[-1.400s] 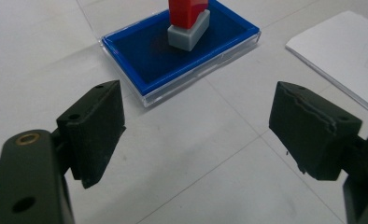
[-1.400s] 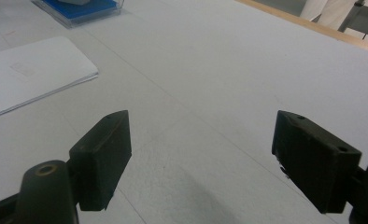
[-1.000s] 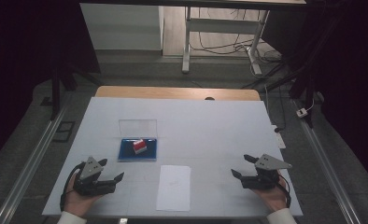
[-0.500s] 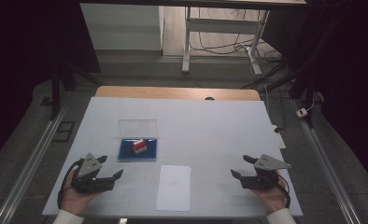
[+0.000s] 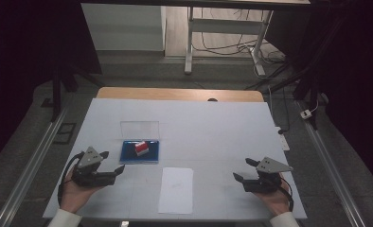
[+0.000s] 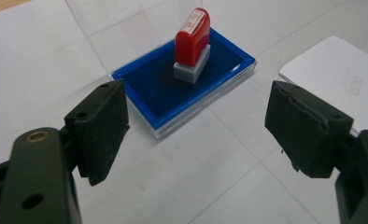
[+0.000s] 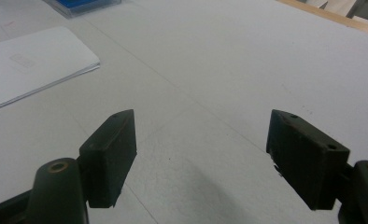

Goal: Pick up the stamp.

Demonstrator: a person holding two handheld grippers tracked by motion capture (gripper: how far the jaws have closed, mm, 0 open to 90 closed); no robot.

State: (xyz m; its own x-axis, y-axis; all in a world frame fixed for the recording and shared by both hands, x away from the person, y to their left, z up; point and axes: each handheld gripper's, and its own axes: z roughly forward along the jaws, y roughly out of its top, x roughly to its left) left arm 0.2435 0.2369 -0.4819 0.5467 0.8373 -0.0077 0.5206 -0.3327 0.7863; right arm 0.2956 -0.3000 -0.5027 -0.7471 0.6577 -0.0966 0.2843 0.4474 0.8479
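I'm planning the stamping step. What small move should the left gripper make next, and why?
Probably ease the left gripper forward toward the red stamp: its jaws stand wide open and empty, and the stamp stands upright on the blue ink pad just ahead.

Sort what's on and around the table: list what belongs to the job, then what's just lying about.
Belongs to the job:
red stamp
blue ink pad, clear lid up
paper sheet
left tongs, open
right tongs, open

Lying about:
white plug block on the floor
cables beyond the table
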